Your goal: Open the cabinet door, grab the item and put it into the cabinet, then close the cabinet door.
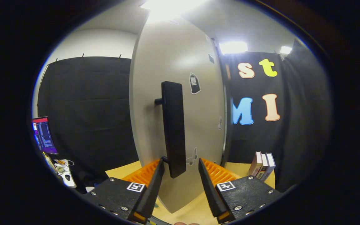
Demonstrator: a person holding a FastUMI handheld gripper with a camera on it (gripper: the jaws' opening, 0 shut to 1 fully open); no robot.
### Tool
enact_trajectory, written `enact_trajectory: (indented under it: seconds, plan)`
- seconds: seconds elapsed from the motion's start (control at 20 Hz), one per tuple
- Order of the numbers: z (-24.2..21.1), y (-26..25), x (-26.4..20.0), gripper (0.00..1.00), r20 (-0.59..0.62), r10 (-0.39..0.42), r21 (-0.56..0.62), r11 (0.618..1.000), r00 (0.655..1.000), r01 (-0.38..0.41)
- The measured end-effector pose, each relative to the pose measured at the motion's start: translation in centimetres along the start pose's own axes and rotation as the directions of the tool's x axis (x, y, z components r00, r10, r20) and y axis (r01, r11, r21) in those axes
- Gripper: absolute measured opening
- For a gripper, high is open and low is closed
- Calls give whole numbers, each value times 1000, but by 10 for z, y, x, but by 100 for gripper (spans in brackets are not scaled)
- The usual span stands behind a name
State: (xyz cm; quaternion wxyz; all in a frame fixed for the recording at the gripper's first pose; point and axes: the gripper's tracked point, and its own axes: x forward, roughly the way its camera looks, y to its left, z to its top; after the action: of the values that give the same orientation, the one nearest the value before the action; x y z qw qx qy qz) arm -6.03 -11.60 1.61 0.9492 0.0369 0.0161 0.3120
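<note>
So the tool sits released, fingers straddling the long black bar handle on the pale grey cabinet door, which runs upright toward 12 o'clock.

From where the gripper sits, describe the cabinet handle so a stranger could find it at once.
Start at the tall pale cabinet door standing on the wooden table. The handle is the long dark upright bar mounted on short pegs, its lower end between the open gripper fingers. Unlike the flat stickers nearby, it stands off the door.
</note>
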Motion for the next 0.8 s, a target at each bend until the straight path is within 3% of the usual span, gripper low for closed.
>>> enact_trajectory:
  seconds: [0.2,0.4,0.65,0.8]
  plan:
    - [-3,-13,-11,84,66,-92,13,996,994,92]
    - [-18,-28,-26,89,121,-225,88,973,967,215]
    - [-57,-41,-66,92,189,-421,204,901,887,384]
    - [-107,-29,-73,95,137,-464,209,877,875,433]
